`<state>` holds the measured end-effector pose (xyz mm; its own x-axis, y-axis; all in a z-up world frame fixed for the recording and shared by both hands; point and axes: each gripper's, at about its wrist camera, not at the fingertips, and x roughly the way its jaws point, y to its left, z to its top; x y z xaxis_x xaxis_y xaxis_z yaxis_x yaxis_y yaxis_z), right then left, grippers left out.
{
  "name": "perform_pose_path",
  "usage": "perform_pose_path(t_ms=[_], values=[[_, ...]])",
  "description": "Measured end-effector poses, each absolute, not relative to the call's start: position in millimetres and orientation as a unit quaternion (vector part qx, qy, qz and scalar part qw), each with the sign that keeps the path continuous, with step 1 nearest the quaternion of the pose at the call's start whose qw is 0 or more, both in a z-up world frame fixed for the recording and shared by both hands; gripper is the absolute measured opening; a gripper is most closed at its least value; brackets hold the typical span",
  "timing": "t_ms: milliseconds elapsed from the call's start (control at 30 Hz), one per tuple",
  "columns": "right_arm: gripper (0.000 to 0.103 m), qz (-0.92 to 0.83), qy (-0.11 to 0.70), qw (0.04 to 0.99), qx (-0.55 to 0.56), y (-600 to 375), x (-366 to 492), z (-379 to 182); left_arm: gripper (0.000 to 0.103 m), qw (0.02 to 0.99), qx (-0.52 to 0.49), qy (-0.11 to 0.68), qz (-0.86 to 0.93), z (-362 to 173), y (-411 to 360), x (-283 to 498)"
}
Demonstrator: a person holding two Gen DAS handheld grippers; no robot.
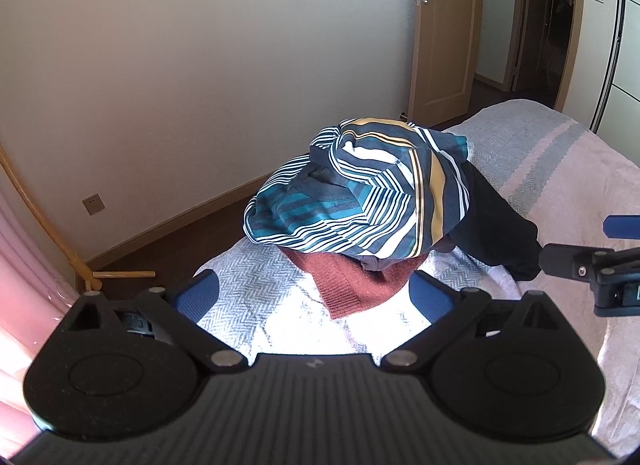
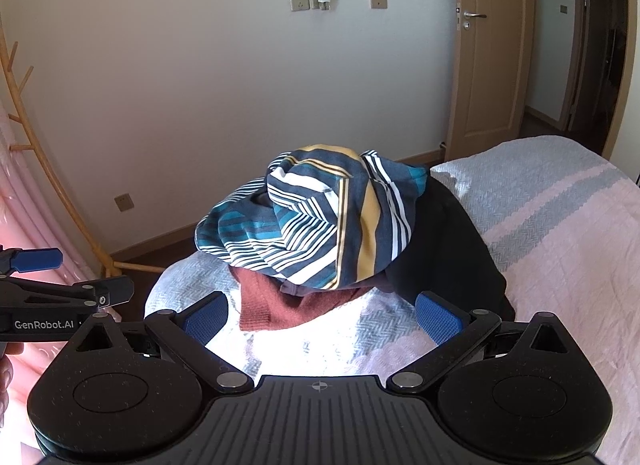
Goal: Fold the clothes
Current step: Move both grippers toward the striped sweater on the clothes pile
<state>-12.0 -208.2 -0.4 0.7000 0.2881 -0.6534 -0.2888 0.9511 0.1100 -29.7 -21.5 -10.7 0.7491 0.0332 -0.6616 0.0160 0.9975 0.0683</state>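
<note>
A heap of clothes lies on the bed's far corner. On top sits a crumpled striped garment [image 1: 360,193] [image 2: 316,221] in blue, teal, white and yellow. Under it lie a rust-red knit [image 1: 352,285] [image 2: 280,305] and a black garment [image 1: 492,225] [image 2: 448,249]. My left gripper [image 1: 316,297] hovers open in front of the heap, nothing between its blue pads. My right gripper [image 2: 324,317] also stands open and empty, a little short of the red knit. Each gripper shows at the edge of the other's view.
The bed [image 1: 560,169] [image 2: 560,225] has a pink and grey woven cover. Beyond the heap are a white wall, dark floor and a wooden door [image 1: 444,33]. A wooden coat rack [image 2: 48,169] and pink curtain [image 1: 24,249] stand at the left.
</note>
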Motion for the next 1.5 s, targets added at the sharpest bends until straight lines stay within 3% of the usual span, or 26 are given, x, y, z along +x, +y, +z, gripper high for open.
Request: perform_pose_path(t_ms=[1133, 1500], values=[[0.102, 0.163, 0.357, 0.92, 0.0, -206.5, -8.5, 0.0, 0.1, 0.932, 0.029, 0.36, 0.0, -6.6, -19.1, -29.6], [0.102, 0.146, 0.308, 0.936, -0.09, -220.0, -24.2, 0.2, 0.1, 0.944, 0.039, 0.325, -0.035, -13.7, -16.0, -19.2]])
